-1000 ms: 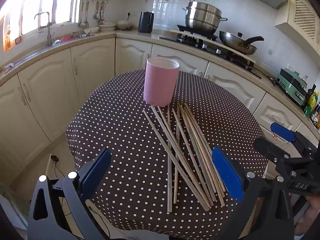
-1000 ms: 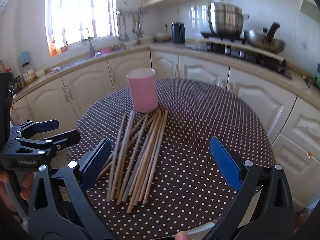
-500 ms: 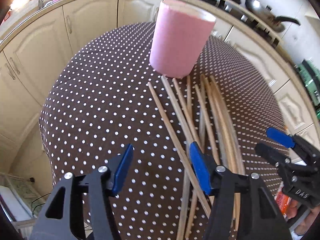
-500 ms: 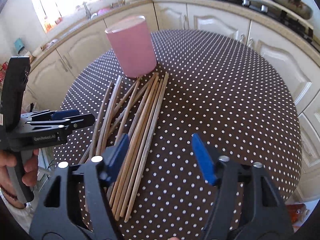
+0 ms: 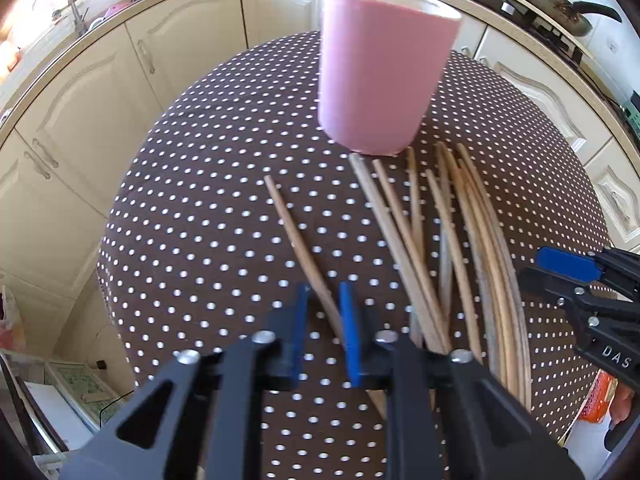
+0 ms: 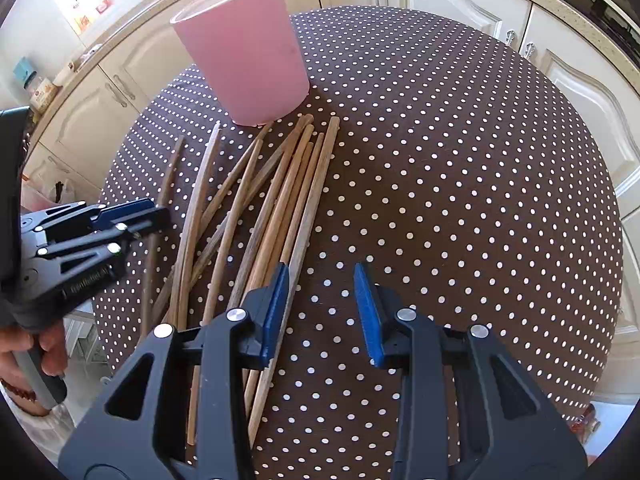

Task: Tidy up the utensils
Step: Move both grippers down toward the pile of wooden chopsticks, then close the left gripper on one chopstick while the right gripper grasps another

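A pink cup [image 5: 380,80] [image 6: 244,60] stands upright on the brown polka-dot tablecloth [image 5: 200,240] [image 6: 460,200]. Several wooden chopsticks [image 5: 460,240] [image 6: 280,200] lie fanned out in front of it. My left gripper [image 5: 323,296] [image 6: 156,216] points steeply down over the leftmost chopstick [image 5: 296,232]; its jaws are closing, narrow, with that stick between them and thin gaps still showing. My right gripper [image 6: 320,280] [image 5: 532,264] is closing too, still well apart. The rightmost chopstick [image 6: 316,192] runs along its left pad; bare cloth fills the gap.
Cream cabinets [image 5: 80,140] and a countertop curve around the round table's far side. A wok [image 5: 552,4] sits on the stove at the back right. A hand [image 6: 40,352] holds the left gripper past the table's left edge. The cloth right of the chopsticks is bare.
Both grippers have dropped and tilted down toward the chopsticks, which now look larger. Both pairs of jaws went from wide to narrow; the left now straddles the leftmost chopstick.
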